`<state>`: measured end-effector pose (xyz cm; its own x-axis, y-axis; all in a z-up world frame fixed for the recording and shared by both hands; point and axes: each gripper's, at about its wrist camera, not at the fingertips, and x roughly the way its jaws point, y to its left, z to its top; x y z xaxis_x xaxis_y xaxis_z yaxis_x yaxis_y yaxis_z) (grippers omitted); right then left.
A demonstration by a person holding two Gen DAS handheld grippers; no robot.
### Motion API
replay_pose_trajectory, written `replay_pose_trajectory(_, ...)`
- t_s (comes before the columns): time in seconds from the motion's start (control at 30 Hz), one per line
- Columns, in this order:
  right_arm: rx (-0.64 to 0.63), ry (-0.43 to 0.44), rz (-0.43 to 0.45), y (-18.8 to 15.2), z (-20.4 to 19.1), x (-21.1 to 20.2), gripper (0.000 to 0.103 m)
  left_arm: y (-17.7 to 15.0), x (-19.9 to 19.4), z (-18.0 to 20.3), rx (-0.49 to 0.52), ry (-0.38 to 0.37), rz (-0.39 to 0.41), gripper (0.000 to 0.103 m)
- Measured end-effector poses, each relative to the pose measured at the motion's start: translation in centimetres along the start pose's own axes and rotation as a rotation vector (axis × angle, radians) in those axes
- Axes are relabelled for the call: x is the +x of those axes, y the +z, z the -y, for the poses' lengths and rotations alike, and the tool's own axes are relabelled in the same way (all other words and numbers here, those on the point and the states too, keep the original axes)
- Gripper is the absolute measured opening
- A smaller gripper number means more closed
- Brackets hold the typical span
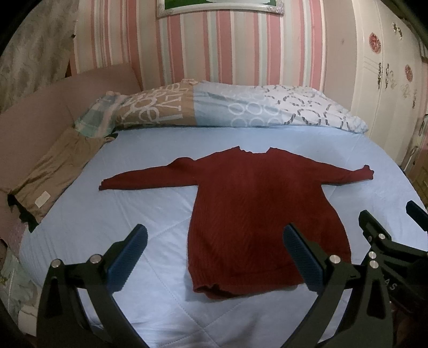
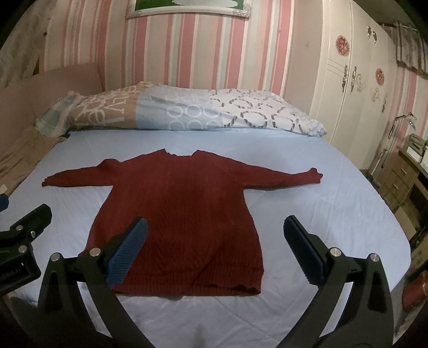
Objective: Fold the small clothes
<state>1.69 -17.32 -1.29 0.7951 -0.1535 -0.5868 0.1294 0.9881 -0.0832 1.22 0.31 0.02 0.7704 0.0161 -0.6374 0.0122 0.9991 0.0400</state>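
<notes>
behind the red sweater [image 1: 256, 203], a patterned pillow [image 1: 240, 107] lies across the bed

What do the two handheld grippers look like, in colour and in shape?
Both look alike. The left gripper has curved black arms that end in two flat fingers with ribbed blue pads, and round silver bolts sit at the joints. The right gripper has the same black frame, blue ribbed pads and silver bolts. White lettering shows on each body, too small to read. No cables or sleeves show.

Framed picture [image 1: 218, 6] cropped by the top edge; pillow lettering [image 1: 157, 108] unreadable.
</notes>
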Motion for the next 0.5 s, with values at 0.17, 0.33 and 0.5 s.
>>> replay_pose_trajectory(0.17,-0.008,-0.003,-0.008,-0.1,-0.2,0.5,0.100,-0.2,0.8,-0.3,-0.003,0.000,-0.010,0.102)
replay_pose_trajectory(0.33,-0.009,-0.003,-0.022,-0.2,-0.2,1.2,0.100,-0.6,1.7,-0.4,-0.005,0.003,-0.025,0.102)
replay_pose_trajectory(0.5,-0.010,-0.002,-0.033,-0.2,-0.5,1.8,0.100,-0.9,2.6,-0.5,-0.007,0.008,-0.037,0.102)
